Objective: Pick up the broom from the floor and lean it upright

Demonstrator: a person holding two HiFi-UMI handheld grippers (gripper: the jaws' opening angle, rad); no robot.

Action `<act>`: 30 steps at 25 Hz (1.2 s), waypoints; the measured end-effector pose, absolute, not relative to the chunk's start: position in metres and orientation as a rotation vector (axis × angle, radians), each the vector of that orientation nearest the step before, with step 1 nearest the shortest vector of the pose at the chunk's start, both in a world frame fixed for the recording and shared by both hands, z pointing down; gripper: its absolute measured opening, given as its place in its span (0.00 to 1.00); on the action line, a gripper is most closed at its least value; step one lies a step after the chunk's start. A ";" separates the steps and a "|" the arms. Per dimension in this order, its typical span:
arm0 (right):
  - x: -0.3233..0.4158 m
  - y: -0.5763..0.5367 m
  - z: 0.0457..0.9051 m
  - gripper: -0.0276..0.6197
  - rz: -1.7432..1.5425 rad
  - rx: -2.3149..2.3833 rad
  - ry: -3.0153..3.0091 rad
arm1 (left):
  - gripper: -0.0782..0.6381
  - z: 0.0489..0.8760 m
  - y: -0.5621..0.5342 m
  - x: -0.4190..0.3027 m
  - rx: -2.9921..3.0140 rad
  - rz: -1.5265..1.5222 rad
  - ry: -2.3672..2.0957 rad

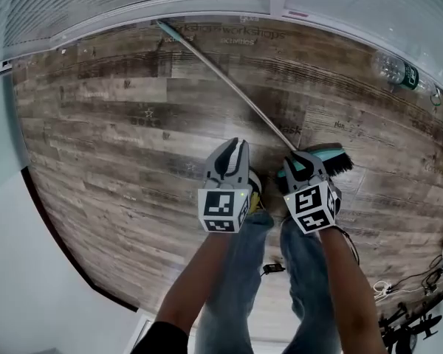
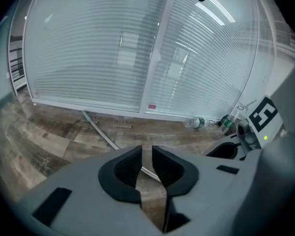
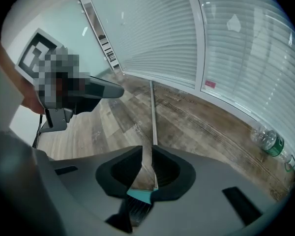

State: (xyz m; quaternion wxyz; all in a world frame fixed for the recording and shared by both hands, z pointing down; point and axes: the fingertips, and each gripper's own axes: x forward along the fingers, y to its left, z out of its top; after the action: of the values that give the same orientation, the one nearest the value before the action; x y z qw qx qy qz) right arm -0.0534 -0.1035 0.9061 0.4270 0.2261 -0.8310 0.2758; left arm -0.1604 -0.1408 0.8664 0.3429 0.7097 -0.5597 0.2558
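I see the broom lying flat on the floor, whose planks are grey-brown wood grain, streaky and worn. Its thin, straight, silvery handle starts at the far edge of the floor, below the slatted white blinds. From there it runs diagonally toward the middle and ends in a teal block head with dark bristles.

My left gripper is close to the lower end of the handle. It has a smooth grey shell and ribbed black pads. The pads stand a narrow slit apart, and through it I see only floor and a length of handle lying beyond, so it grips nothing. My right gripper is over the broom's head, its jaws also a slim gap apart. The teal block and bristles show below them, not pinched.

A clear plastic bottle with a green label lies at the far right edge of the floor.
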 end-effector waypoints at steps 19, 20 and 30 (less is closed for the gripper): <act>-0.066 -0.098 1.072 0.22 0.551 0.601 -1.984 | 0.45 1.074 -0.205 -0.188 1.538 0.592 -1.531; -0.067 -0.098 1.074 0.22 0.547 0.598 -1.982 | 0.45 1.077 -0.208 -0.191 1.531 0.600 -1.535; -0.073 -0.098 1.092 0.22 0.533 0.572 -1.893 | 0.46 1.091 -0.217 -0.209 1.362 0.581 -1.559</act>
State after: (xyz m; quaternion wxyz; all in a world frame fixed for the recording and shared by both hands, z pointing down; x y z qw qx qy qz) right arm -0.0726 -0.0978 1.0915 0.5200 0.2387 -0.7895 0.2222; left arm -0.2090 -0.2173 1.0905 0.4758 0.5572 -0.6377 0.2378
